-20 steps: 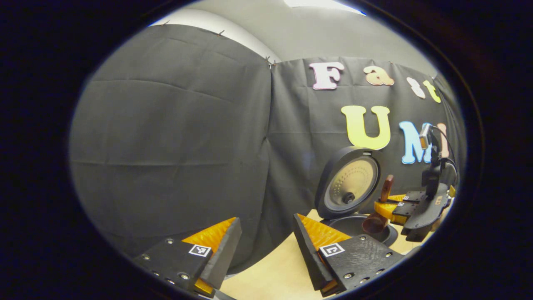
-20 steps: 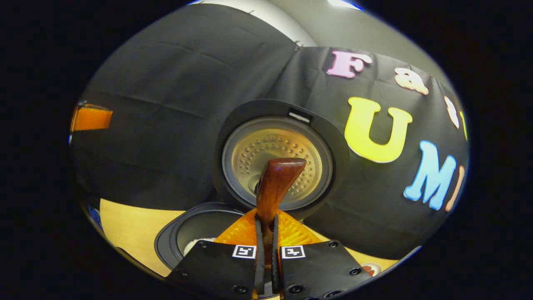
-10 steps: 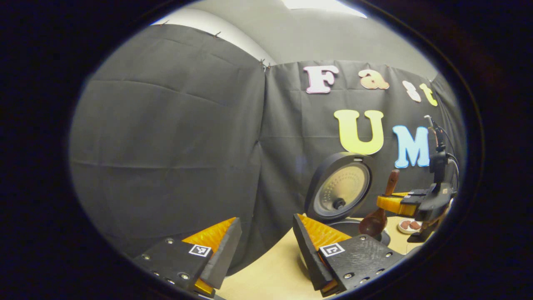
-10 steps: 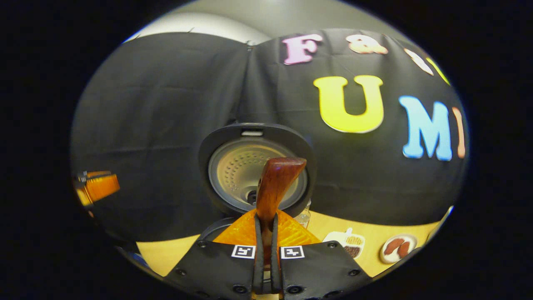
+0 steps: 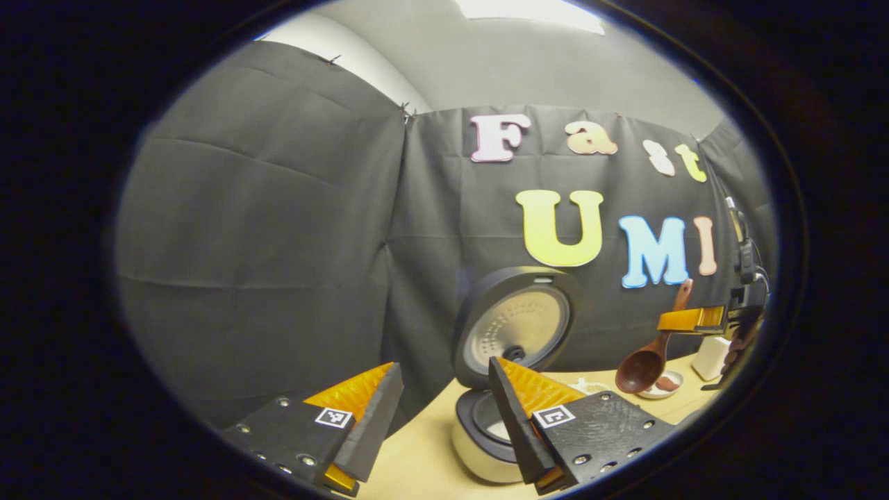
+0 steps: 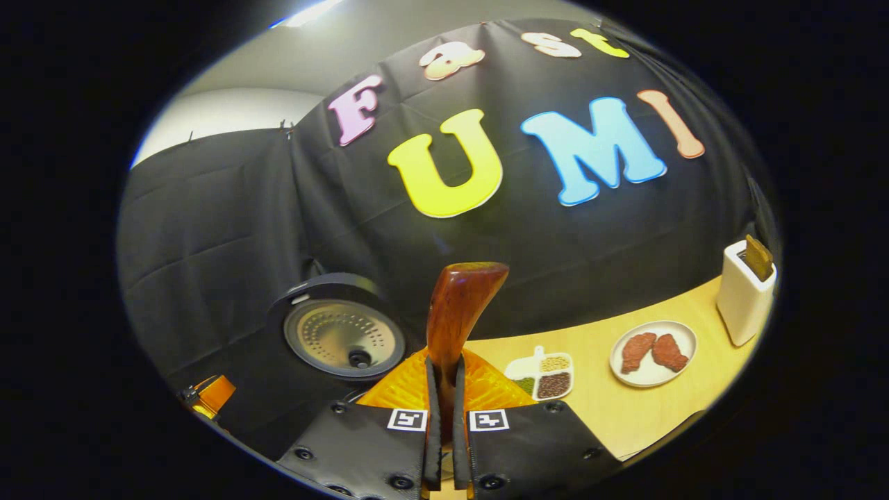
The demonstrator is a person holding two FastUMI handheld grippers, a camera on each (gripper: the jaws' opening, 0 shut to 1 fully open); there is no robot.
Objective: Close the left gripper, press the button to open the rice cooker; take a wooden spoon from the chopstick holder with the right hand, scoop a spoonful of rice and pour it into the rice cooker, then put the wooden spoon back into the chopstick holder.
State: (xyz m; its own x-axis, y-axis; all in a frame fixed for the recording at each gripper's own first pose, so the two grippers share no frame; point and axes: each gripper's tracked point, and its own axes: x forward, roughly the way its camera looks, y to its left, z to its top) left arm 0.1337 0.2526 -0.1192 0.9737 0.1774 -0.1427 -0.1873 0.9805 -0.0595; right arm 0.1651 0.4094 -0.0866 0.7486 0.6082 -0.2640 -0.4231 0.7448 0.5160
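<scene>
Table [image 6: 625, 410] with bare wood toward its 5 o'clock edge. Right gripper [image 6: 444, 417], fingers clenched on the wooden spoon [image 6: 458, 312]; rice cooker [image 5: 496, 423], lid raised, at 5 o'clock; left gripper [image 5: 444, 417] fingers released; chopstick holder [image 6: 743, 298] at 3 o'clock.

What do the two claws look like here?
Each claw, left claw and right claw, has two wedge-shaped fingers on black bolted plates, and every plate carries a small square black-and-white marker. In the left gripper view, a dark cable runs up from the right claw's body.
</scene>
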